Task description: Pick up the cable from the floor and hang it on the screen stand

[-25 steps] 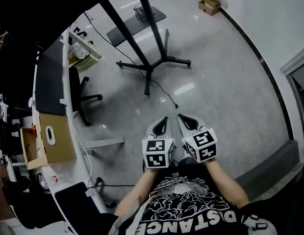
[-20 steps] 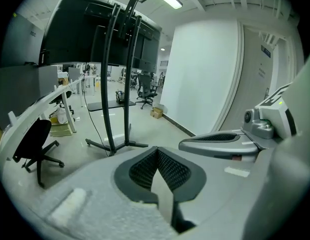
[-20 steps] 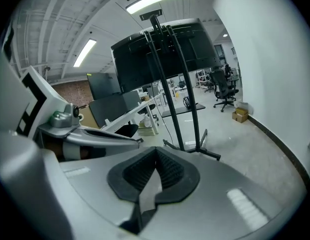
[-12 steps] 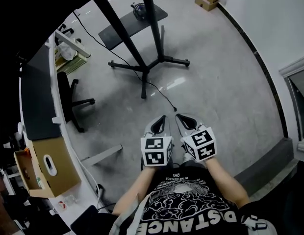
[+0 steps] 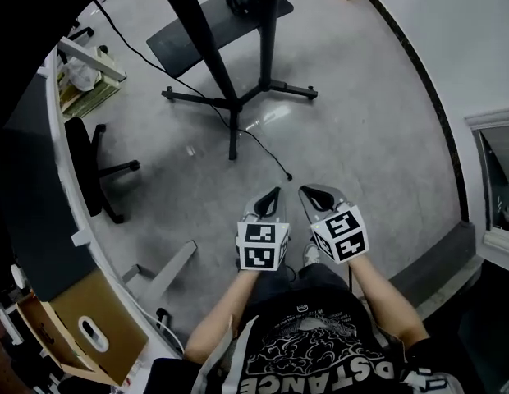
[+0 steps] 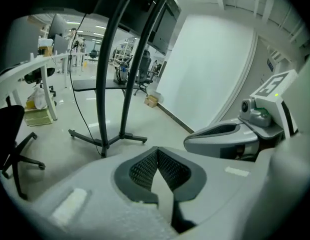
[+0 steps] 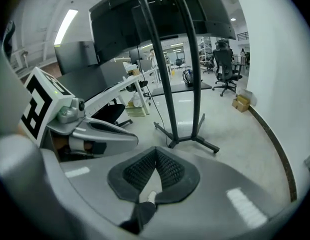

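Observation:
A thin black cable [image 5: 275,156] lies on the grey floor. It runs from the foot of the black screen stand [image 5: 236,103] to a loose end just ahead of my fingertips. My left gripper [image 5: 274,192] and right gripper [image 5: 304,190] hang side by side above the floor, both shut and empty. The cable end sits between and slightly beyond them, apart from both. In the left gripper view the left gripper [image 6: 156,151] points at the stand [image 6: 103,84], with the cable [image 6: 74,91] hanging beside its pole. The right gripper [image 7: 155,151] faces the stand [image 7: 167,84] too.
A black office chair [image 5: 86,167] and a long desk [image 5: 41,220] line the left side. A cardboard box [image 5: 98,327] stands under the desk. A dark floor plate [image 5: 213,31] lies behind the stand. The wall's baseboard [image 5: 427,97] curves along the right.
Both grippers have moved forward and down toward the floor, staying shut and side by side. The cable's loose end now lies closer to their tips.

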### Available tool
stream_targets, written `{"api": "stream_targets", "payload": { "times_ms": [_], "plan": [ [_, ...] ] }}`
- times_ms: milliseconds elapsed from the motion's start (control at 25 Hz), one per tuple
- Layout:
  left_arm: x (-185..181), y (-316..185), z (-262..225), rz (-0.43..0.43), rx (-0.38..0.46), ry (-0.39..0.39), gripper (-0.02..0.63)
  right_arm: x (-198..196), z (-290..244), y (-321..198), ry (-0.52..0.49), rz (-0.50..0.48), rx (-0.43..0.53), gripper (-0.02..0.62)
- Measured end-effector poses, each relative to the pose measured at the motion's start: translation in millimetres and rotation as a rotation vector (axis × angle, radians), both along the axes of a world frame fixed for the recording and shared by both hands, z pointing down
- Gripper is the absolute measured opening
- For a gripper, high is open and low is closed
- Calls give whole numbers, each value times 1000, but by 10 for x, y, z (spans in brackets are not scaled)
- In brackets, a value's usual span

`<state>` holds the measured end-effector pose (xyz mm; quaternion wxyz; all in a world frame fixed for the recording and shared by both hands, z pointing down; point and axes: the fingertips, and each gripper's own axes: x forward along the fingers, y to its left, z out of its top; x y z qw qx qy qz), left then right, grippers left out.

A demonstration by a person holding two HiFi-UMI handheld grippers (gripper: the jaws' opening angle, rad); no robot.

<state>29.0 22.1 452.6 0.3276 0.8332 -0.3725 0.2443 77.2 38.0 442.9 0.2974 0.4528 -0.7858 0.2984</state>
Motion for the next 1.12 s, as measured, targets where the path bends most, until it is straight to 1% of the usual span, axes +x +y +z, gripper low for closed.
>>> {"api": "stream_targets", "payload": {
  "times_ms": [160, 280, 360, 480, 600, 720, 800, 880, 1000, 1120],
  "plan": [
    [-49, -110, 397, 28, -43, 6, 2, -20, 391, -107, 63, -30, -88, 5],
    [-124, -201, 656, 40, -96, 38, 2, 15, 687, -266, 106, -10, -129, 5],
    [-175, -304, 814, 45, -94, 44, 2, 30, 909, -371, 119, -14, -156, 5],
    [-225, -422, 1064, 53, -85, 34, 2, 18, 1325, -441, 152, -59, -191, 15],
    [-168, -409, 1355, 52, -99, 46, 2, 55, 1734, -393, 173, -89, -229, 18],
    [-94, -443, 1717, 54, -93, 37, 2, 96, 2181, -355, 176, -112, -269, 30],
    [-77, -441, 1981, 38, -90, 26, 2, 138, 2490, -288, 184, -129, -293, 32],
    [-89, -425, 2260, 4, -91, 15, 2, 178, 2797, -215, 187, -143, -313, 32],
    [-111, -373, 2716, -50, -109, 15, 2, 207, 3285, -102, 188, -165, -341, 32],
    [-104, -300, 3146, -78, -124, 4, 2, 216, 3788, 14, 185, -186, -368, 38]
  ]
}}
